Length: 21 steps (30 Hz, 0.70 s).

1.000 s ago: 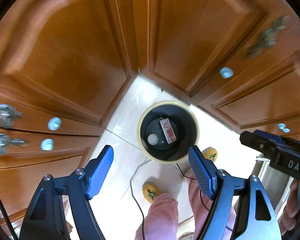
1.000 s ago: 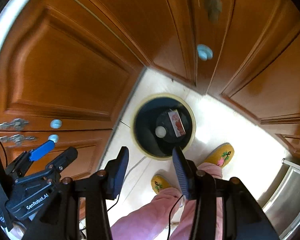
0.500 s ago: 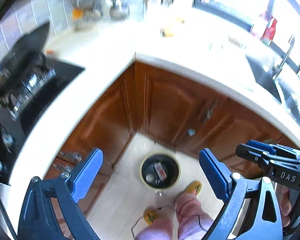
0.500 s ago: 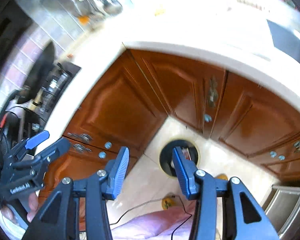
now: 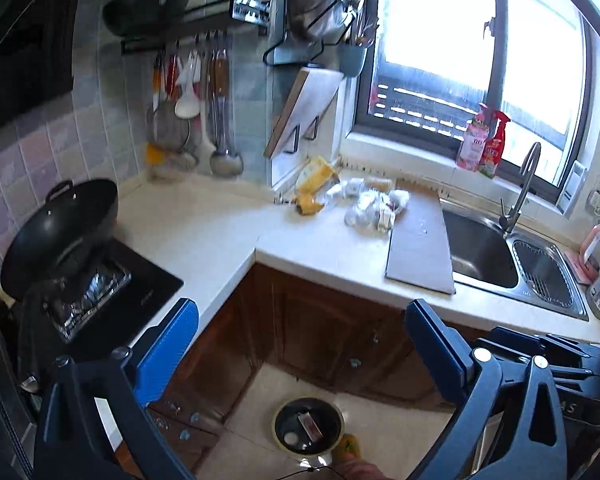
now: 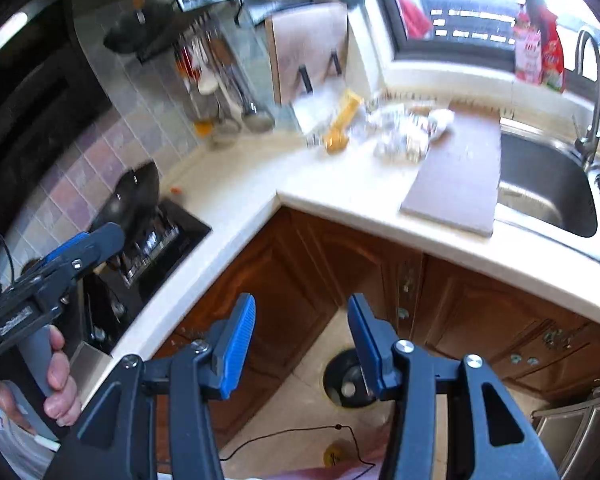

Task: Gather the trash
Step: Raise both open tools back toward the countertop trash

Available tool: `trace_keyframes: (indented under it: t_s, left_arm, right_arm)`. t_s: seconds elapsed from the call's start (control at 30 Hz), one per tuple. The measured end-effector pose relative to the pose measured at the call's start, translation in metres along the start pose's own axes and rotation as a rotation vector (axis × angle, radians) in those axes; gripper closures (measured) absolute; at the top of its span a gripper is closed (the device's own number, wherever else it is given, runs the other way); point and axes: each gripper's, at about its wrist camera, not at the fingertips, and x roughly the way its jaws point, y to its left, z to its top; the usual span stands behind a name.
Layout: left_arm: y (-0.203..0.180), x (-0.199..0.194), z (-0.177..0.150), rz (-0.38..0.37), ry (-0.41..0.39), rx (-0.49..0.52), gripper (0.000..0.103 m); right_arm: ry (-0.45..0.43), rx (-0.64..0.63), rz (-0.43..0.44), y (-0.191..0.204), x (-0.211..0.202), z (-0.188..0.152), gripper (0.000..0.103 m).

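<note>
Both grippers hang empty over the kitchen corner. The left gripper (image 5: 302, 344) has just been spreading its ribbed blue fingers to their widest, with nothing between them; the right gripper (image 6: 302, 338) holds its fingers moderately apart, also bare. On the pale floor tiles at six o'clock sits the round black trash bin (image 5: 309, 424), cream-rimmed, holding a small carton. Toward one o'clock, crumpled white wrappers (image 5: 374, 208) and a yellow package (image 5: 314, 184) lie on the smooth countertop (image 5: 204, 232). A second ago only cabinet doors and the bin showed.
</note>
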Motion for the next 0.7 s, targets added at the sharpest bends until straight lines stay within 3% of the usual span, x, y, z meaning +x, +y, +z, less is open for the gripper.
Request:
trace_keyframes:
  t_s: [0.23, 0.4, 0.7]
  left_arm:
    - [-0.015, 0.005, 0.029, 0.047, -0.016, -0.005, 0.001]
    - [-0.015, 0.017, 0.036, 0.039, -0.01, -0.024, 0.001]
    - [-0.039, 0.051, 0.05, 0.06, -0.007, 0.037, 0.001]
  right_arm:
    - [-0.099, 0.007, -0.002, 0.003, -0.031, 0.013, 0.048]
    - [-0.115, 0.024, -0.012, -0.005, -0.033, 0.017, 0.048]
    - [-0.129, 0.036, -0.01, -0.021, -0.021, 0.037, 0.048]
